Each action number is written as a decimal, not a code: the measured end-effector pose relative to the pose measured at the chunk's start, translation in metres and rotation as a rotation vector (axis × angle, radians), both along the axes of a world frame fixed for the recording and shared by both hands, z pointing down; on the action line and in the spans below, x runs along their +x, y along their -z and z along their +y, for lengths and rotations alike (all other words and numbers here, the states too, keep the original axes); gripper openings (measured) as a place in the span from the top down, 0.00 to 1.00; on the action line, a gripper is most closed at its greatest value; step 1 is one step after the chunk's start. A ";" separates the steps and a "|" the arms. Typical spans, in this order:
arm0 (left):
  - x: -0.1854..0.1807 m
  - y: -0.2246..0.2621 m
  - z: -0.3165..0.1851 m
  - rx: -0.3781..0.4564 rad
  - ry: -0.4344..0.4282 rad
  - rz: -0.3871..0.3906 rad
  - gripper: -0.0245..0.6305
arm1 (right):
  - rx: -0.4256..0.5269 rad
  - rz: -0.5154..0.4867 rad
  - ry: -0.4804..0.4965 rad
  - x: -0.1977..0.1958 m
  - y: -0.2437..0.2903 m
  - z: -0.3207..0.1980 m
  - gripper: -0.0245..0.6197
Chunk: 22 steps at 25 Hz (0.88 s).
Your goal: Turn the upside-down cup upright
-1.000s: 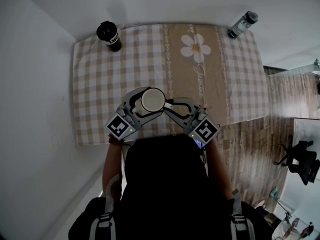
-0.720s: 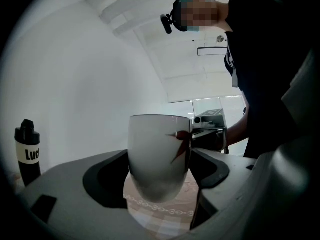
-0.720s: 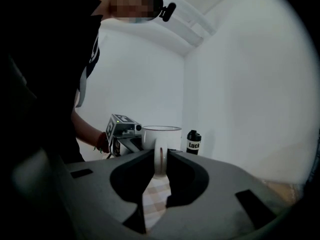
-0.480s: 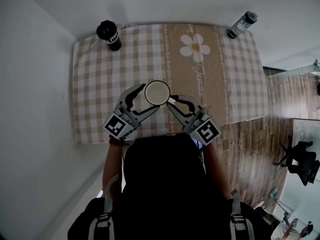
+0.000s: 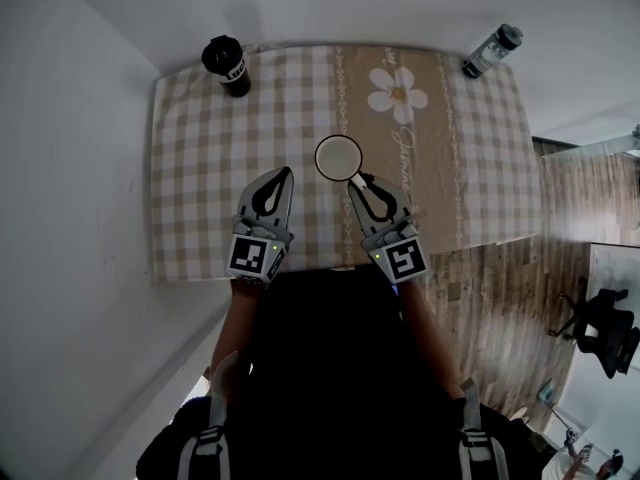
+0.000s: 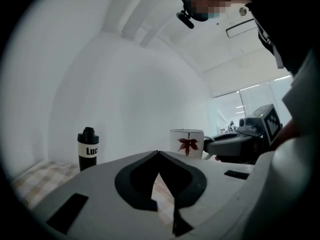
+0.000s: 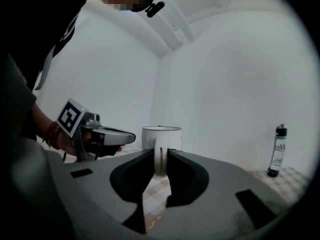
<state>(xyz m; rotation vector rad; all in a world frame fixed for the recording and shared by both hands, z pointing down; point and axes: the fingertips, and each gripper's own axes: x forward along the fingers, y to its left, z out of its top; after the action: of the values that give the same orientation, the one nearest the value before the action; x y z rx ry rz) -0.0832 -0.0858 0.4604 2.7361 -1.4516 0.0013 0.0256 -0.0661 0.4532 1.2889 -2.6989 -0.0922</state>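
Note:
A white cup (image 5: pixel 338 158) with a red leaf print stands upright, mouth up, on the checked tablecloth (image 5: pixel 200 168). In the right gripper view the cup (image 7: pixel 161 134) shows just past the jaws. My right gripper (image 5: pixel 355 180) is shut on the cup's handle (image 7: pixel 160 161), which sits pinched between the two pads. My left gripper (image 5: pixel 285 171) is left of the cup and apart from it. Its jaws have just been closing and now meet, with nothing between them. From the left gripper (image 6: pixel 158 152) the cup (image 6: pixel 187 143) appears ahead to the right.
A black tumbler (image 5: pixel 226 65) stands at the table's far left corner and a clear bottle (image 5: pixel 491 49) at the far right corner. A daisy print (image 5: pixel 397 92) marks the cloth's middle strip. Wooden floor (image 5: pixel 510 298) lies to the right of the table.
The cup has moved away from the person, farther onto the table, and now shows its open mouth. The left gripper has come off the cup, swung left and shut. The right gripper keeps the handle.

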 end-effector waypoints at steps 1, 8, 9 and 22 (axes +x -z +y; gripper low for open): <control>0.000 0.000 0.000 -0.009 0.011 0.015 0.96 | -0.010 0.003 -0.019 0.001 -0.004 -0.001 0.88; 0.016 0.005 0.007 0.002 -0.046 0.012 0.96 | -0.104 0.031 -0.101 0.007 -0.036 -0.005 0.88; 0.020 0.005 0.009 0.003 -0.059 0.016 0.96 | -0.123 0.035 -0.111 0.008 -0.042 -0.006 0.88; 0.046 -0.009 0.019 -0.030 -0.169 -0.048 0.96 | -0.301 0.094 -0.132 0.005 -0.102 -0.016 0.88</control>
<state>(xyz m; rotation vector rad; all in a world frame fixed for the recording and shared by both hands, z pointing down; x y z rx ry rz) -0.0373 -0.0668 0.4696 2.8435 -1.2156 0.0945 0.0302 -0.0818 0.5550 1.3261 -2.4255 0.2516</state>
